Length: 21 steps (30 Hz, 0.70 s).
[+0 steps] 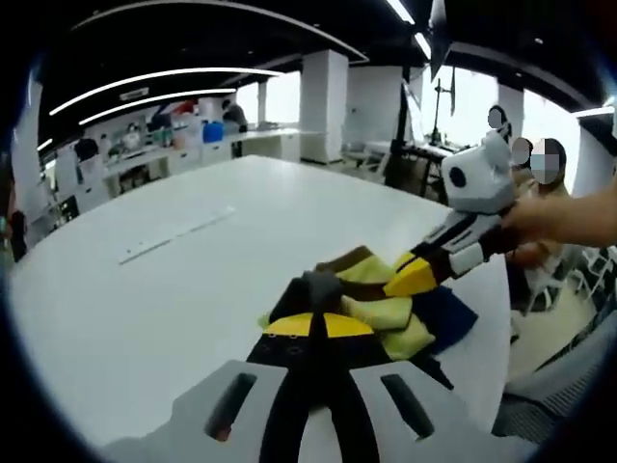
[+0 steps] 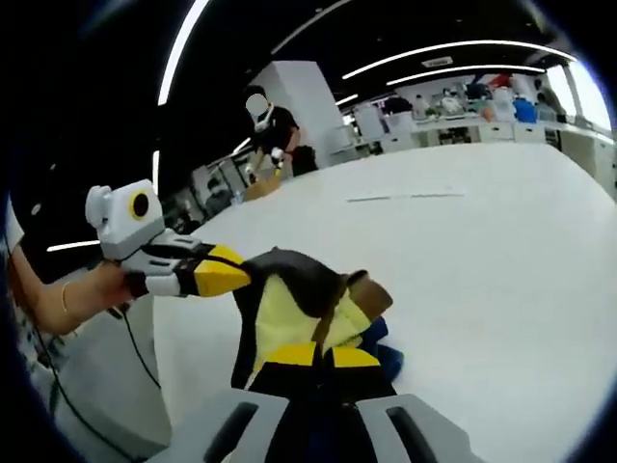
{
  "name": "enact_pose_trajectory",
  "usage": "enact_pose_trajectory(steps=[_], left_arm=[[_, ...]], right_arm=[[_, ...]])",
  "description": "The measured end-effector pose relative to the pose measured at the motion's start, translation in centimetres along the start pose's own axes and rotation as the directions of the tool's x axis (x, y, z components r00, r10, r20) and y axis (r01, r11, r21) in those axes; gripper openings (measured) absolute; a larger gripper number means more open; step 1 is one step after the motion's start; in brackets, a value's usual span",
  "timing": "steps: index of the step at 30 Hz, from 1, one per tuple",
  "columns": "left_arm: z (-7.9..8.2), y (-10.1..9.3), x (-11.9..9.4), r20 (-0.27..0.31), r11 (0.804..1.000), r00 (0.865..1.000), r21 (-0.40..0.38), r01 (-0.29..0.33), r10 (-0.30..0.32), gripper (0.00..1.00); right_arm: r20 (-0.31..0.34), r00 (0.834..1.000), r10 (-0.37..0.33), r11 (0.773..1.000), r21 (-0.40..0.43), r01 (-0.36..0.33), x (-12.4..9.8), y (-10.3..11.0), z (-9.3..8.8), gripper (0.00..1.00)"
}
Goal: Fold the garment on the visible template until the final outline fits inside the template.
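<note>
White surface (image 1: 145,318), big and rounded, in an open office: white columns, strip ceiling lights, desks with clutter far back, a person (image 2: 275,135) standing beyond the far edge. A pale strip (image 1: 178,234) lies on the surface well ahead of the left jaws. We read no writing anywhere. The garment (image 1: 390,309), yellow with navy, brown and dark patches, sits bunched right at our jaw tips, partly lifted. Left gripper (image 1: 318,323) jaws clenched on its dark edge; right gripper (image 2: 323,355) jaws clenched on the yellow fabric. A hand (image 2: 101,289) holds the left gripper handle.
</note>
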State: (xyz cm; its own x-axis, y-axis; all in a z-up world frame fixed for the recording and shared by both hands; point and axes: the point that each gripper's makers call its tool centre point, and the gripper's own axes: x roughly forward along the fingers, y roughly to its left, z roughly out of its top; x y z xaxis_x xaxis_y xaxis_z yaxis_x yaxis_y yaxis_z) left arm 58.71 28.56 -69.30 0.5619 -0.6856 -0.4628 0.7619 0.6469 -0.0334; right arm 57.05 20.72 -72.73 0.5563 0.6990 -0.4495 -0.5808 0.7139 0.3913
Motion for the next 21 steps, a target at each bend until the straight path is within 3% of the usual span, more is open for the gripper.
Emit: enact_pose_trajectory(steps=[6,14,21], left_arm=[[-0.6,0.4,-1.0,-0.023,0.999,0.999,0.014,-0.031,0.031,0.0],[-2.1,0.5,-2.3,-0.045,0.999,0.998,-0.008,-0.047,0.046,0.0],[-3.7,0.4,-3.2,-0.069,0.997,0.996,-0.032,-0.064,0.062,0.0]], right_arm=[[0.036,0.999,0.013,1.0,0.0,-0.013,-0.3,1.0,1.2,0.0],[0.055,0.998,0.043,0.997,-0.073,-0.039,-0.1,3.5,2.9,0.0],[-0.007,0.998,0.068,0.976,-0.205,-0.068,1.1,5.9,2.6,0.0]])
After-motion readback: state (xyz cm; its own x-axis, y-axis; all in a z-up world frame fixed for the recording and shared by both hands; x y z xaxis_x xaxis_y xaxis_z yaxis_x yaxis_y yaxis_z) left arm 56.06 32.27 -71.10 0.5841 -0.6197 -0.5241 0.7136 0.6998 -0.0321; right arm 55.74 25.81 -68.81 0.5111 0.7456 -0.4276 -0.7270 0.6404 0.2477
